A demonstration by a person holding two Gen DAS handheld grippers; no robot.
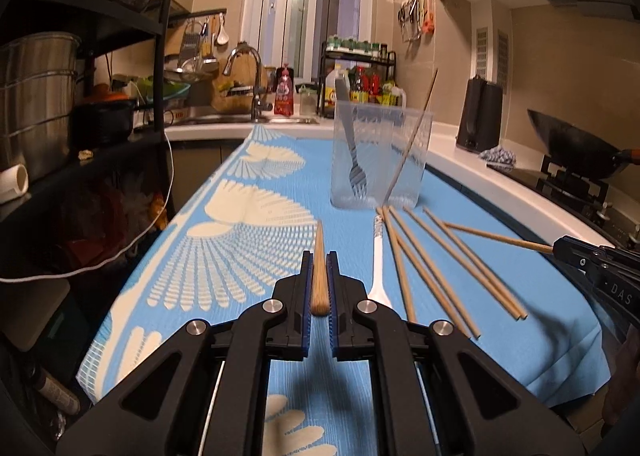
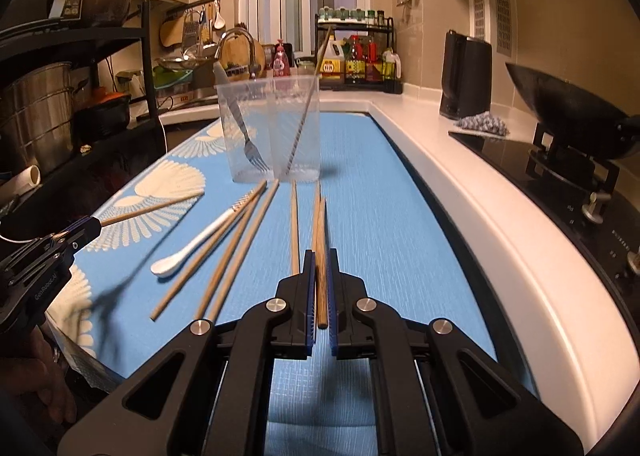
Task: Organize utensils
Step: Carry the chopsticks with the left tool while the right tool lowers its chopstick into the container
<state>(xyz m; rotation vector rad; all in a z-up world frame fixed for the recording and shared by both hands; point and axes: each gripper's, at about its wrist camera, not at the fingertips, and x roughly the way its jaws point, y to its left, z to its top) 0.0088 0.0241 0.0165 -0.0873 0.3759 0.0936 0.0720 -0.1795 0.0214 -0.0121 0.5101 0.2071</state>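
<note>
- To my right a black round-bottomed wok (image 2: 576, 112) sits on a dark stove grate (image 2: 560, 172).
- A tall black kettle (image 2: 464, 76) stands on the white counter (image 2: 472, 184), a blue-and-white cloth (image 2: 482, 124) just beside it.
- A curved chrome tap (image 1: 250, 72) is ahead of me.
- Big steel pots (image 1: 36, 96) fill the black shelf (image 1: 120, 28).

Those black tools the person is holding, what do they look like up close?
Each tool, left and right, is matte black plastic with two angular fingers, lined with ribbed blue pads and joined by round silver pivot bolts. White lettering marks their sides. No cables or sleeves are visible.
</note>
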